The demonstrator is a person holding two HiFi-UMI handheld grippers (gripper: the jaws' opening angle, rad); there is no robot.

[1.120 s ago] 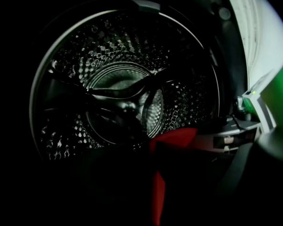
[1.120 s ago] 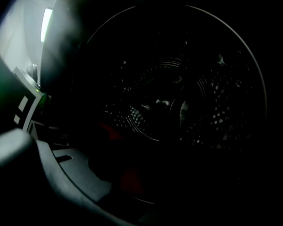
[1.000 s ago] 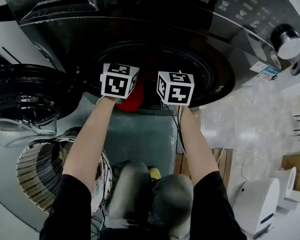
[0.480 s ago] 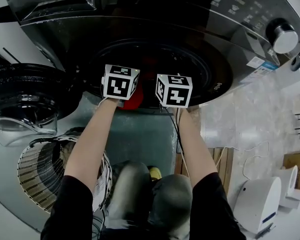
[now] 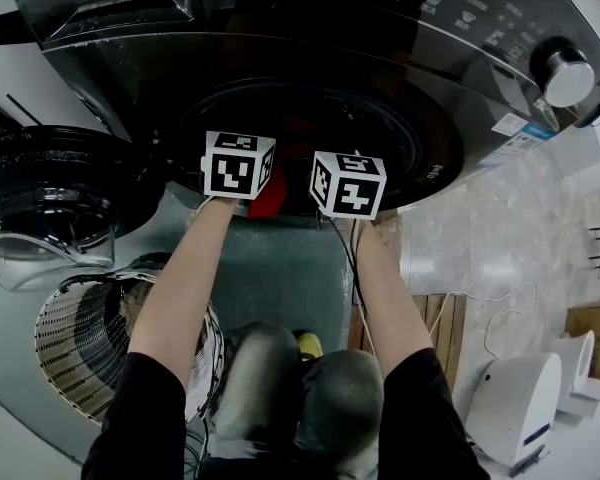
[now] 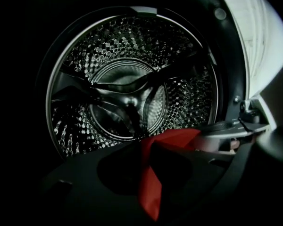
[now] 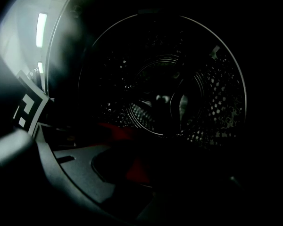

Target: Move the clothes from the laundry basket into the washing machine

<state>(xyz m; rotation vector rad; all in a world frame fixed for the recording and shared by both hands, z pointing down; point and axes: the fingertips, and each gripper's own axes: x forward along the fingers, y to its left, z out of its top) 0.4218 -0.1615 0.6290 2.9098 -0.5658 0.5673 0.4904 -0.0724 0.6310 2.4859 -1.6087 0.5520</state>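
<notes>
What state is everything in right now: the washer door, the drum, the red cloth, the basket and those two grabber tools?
Washing machine door: open, swung aside.
Drum: no clothes visible inside.
Red garment: held at the drum's mouth, not dropped in.
Left gripper: shut on the red garment.
Right gripper: shut on the red garment, dimly seen.
Laundry basket: upright on the floor; contents unclear.

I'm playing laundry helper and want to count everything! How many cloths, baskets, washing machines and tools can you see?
red cloth: 1
laundry basket: 1
washing machine: 1
tools: 2, the left tool and the right tool
total: 5
</notes>
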